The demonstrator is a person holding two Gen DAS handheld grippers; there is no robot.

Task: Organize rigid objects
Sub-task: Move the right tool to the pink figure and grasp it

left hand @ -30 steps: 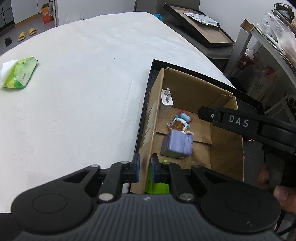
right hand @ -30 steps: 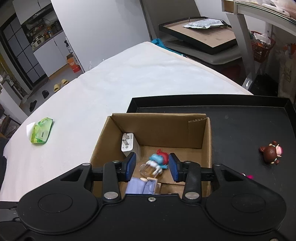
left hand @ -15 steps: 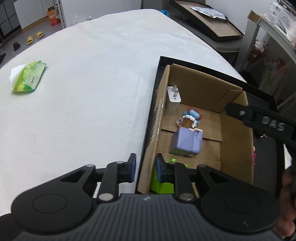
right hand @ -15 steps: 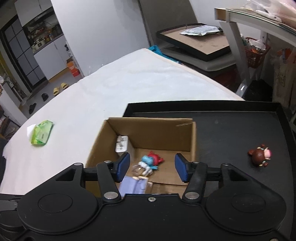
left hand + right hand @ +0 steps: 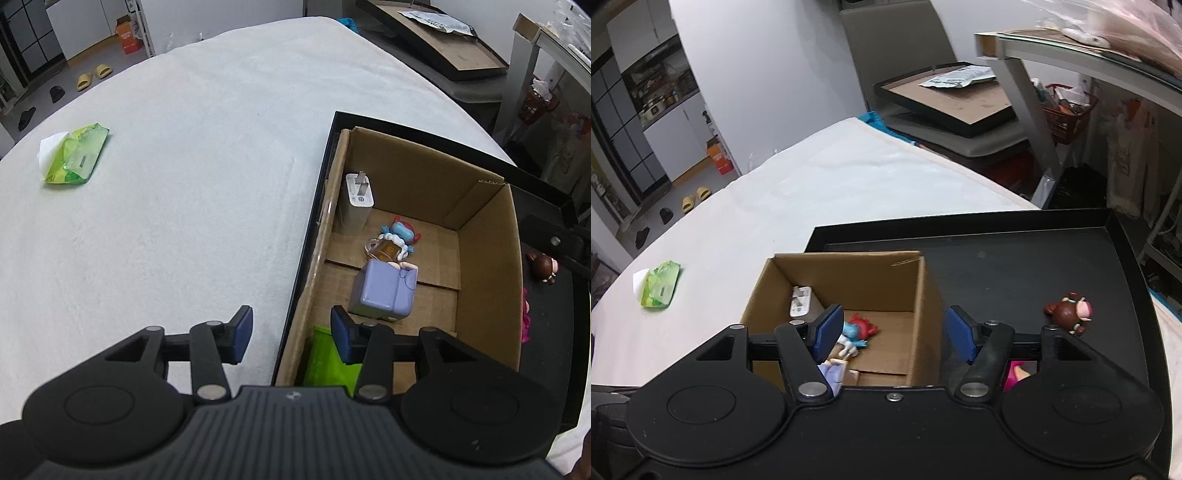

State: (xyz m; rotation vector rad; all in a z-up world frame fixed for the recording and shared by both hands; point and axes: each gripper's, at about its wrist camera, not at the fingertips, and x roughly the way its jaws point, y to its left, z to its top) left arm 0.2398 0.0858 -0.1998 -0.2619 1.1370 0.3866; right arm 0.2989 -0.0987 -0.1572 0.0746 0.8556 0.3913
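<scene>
An open cardboard box (image 5: pixel 484 266) (image 5: pixel 923 288) stands at the left end of a black tray (image 5: pixel 1015 258) (image 5: pixel 310 229). Inside lie a white charger (image 5: pixel 356 205) (image 5: pixel 800 301), a blue and red figurine with a mug (image 5: pixel 395 242) (image 5: pixel 858 330), a lilac block toy (image 5: pixel 384 291) (image 5: pixel 833 373) and a green item (image 5: pixel 327 362). A brown figurine (image 5: pixel 1069 312) (image 5: pixel 543 264) and a pink toy (image 5: pixel 1015 374) (image 5: pixel 525 317) lie on the tray right of the box. My left gripper (image 5: pixel 290 338) is open over the box's left wall. My right gripper (image 5: pixel 894 334) is open above the box's near right corner.
A green wipes pack (image 5: pixel 74 153) (image 5: pixel 659 284) lies on the white table (image 5: pixel 184 166) far to the left. A chair with stacked black trays (image 5: pixel 945 107) and a shelf leg (image 5: pixel 1030 110) stand beyond the table's far edge.
Both grippers have opened wide and pulled up and back from the box. The right gripper has swung right, so the brown figurine sits nearer its right finger.
</scene>
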